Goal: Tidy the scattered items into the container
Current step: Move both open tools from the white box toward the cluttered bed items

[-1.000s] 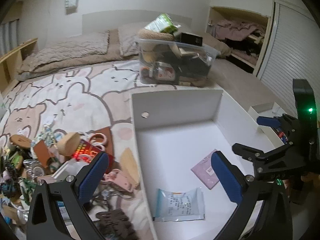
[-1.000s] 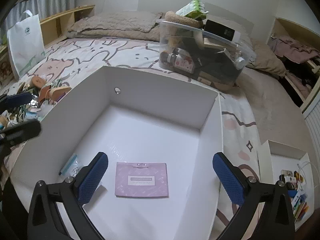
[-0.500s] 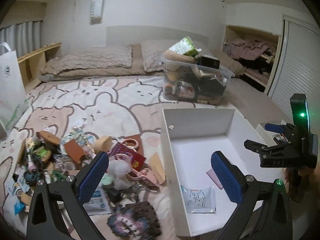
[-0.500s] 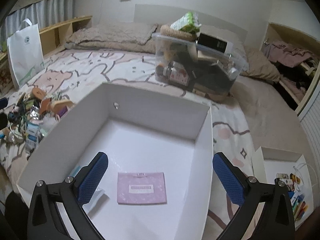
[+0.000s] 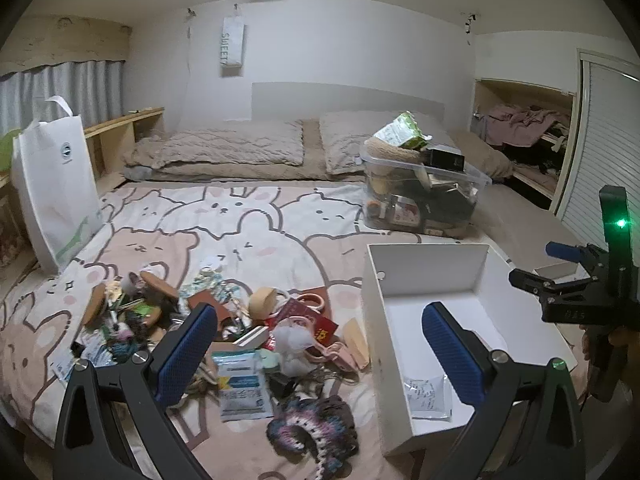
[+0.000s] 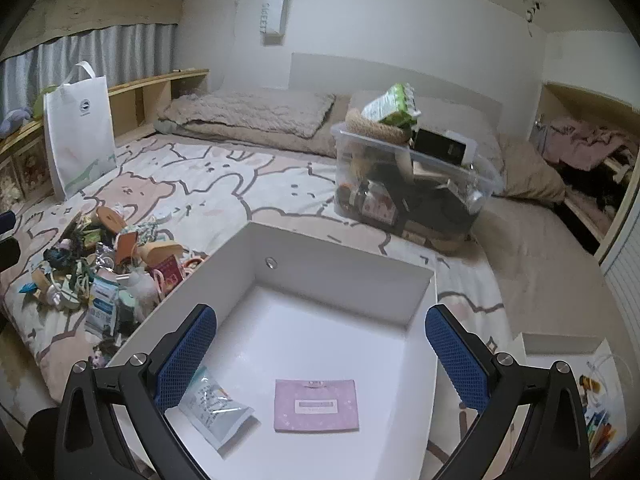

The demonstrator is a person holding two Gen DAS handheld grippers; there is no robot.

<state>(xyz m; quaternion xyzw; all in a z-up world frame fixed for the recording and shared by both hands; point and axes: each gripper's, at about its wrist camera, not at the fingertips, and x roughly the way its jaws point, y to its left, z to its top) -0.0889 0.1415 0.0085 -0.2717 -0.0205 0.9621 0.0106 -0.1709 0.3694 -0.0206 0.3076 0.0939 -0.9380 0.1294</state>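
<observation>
Risk: both grippers, left [image 5: 316,344] and right [image 6: 320,352], gape empty, white box [image 6: 340,264] holds two packets, and tangled pile [image 5: 224,332] beside it could snag, dragging neighbours along.

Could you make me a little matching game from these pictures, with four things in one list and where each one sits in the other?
Things:
1. pink card
2. white tote bag
3. green packet
4. crocheted piece

Places:
A. on top of the clear bin
B. flat on the floor of the white box
C. standing at the far left edge of the bed
D. on the blanket at the near end of the pile, left of the white box

Pairs: 1-B, 2-C, 3-A, 4-D
</observation>
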